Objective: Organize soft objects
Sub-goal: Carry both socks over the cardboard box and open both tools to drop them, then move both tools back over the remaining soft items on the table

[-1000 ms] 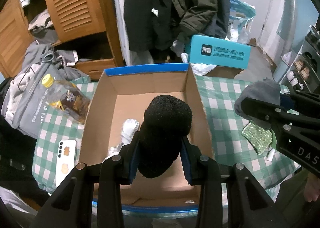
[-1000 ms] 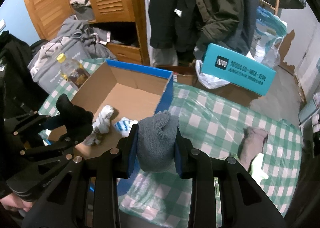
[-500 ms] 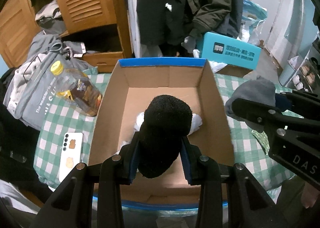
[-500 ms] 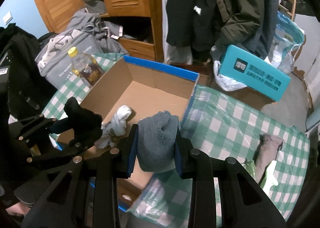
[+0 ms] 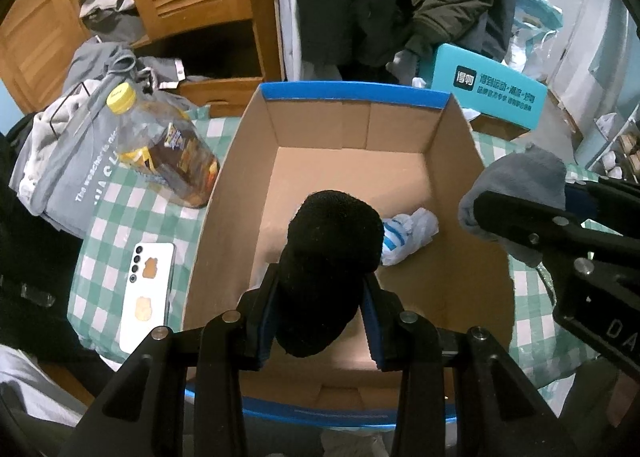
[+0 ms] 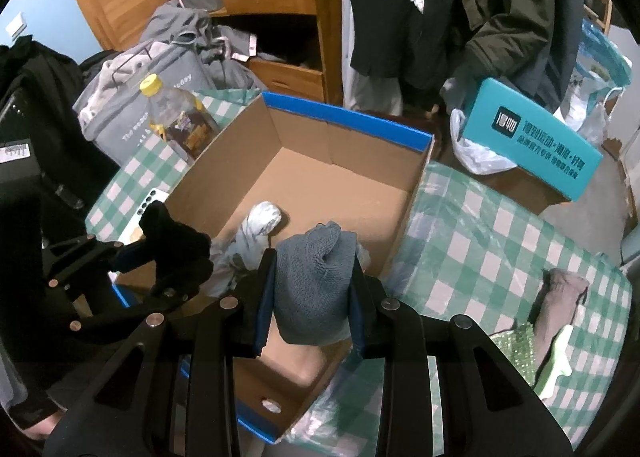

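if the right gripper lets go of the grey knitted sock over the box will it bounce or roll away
Probably not. The grey knitted sock bulges between the jaws, so it looks soft and light. It would likely flop into the open cardboard box.

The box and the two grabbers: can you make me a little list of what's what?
box: open cardboard box with blue rim, on checked tablecloth
inside box: white sock
left hand-held gripper: shut on black sock, over the box
right hand-held gripper: shut on grey sock, above the box's right side
beside box: bottle, phone
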{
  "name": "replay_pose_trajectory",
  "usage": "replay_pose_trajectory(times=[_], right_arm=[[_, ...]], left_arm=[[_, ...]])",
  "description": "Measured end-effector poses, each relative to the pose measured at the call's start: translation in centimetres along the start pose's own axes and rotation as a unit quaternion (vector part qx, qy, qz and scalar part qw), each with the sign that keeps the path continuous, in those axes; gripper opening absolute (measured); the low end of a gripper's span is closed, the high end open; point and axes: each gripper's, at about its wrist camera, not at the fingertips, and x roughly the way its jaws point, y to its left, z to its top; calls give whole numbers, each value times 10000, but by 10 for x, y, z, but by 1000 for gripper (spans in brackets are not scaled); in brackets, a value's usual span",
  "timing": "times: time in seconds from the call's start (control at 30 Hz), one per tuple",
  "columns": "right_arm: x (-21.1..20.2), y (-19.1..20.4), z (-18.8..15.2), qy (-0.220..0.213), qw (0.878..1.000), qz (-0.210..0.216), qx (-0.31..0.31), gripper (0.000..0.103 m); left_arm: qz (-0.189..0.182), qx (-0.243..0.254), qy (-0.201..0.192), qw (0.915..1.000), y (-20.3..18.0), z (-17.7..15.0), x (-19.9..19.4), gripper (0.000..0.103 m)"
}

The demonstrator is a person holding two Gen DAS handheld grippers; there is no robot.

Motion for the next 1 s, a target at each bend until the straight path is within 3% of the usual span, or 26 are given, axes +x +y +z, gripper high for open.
replay_pose_trajectory(times=[0.1, 0.17, 0.23, 0.43, 0.53, 1.0], right_arm=[[5, -3, 1, 71, 9999, 55, 62, 33], [6, -3, 0, 120, 9999, 66, 81, 40], [9, -3, -2, 162, 9998, 11, 84, 43], [9, -11, -4, 176, 9996, -85, 208, 52], [3, -17, -3, 93, 9995, -98, 297, 62], [-8, -27, -6, 10, 9990, -207, 386, 68]], left_arm=[[51, -40, 44, 10000, 2, 0, 2, 39], [67, -54, 42, 10000, 2, 0, 3, 41], [108, -57, 48, 9999, 2, 0, 4, 52], [203, -97, 54, 9997, 4, 0, 4, 66], [214, -106, 22, 9997, 3, 1, 2, 69], [174, -9, -63, 9998, -5, 3, -5, 74]])
